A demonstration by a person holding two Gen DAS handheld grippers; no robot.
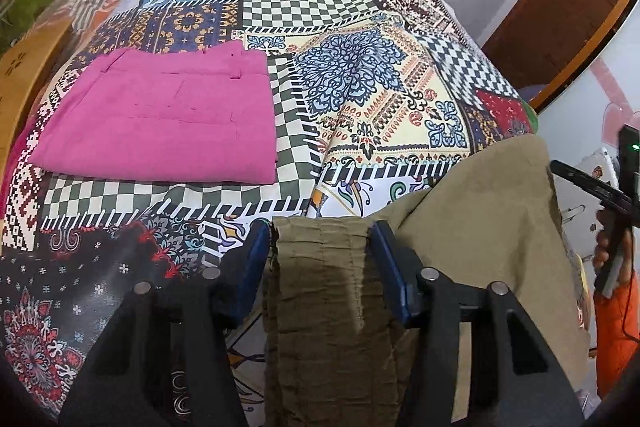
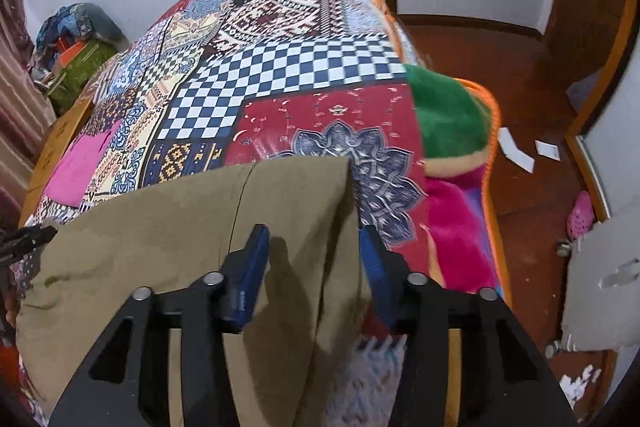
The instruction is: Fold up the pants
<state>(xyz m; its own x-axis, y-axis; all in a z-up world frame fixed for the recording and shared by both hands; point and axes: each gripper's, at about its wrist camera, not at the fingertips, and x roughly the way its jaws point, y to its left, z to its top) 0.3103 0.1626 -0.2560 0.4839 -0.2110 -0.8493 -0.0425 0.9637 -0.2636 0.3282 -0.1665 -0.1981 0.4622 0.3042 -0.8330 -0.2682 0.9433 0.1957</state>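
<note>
Left tool (image 1: 322,245) pinching olive pants (image 1: 472,211) at gathered waistband, right tool (image 2: 314,255) pinching opposite edge, keeping fabric taut above bed (image 1: 360,7).

left hand-held gripper (image 1: 320,239): fingers spread, cloth between | right hand-held gripper (image 2: 314,247): fingers spread, cloth between

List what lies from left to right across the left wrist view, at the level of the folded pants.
Wooden bed frame edge → folded magenta pants → bare patchwork-print bedspread → olive-khaki pants → the other handheld gripper at the right edge.
</note>
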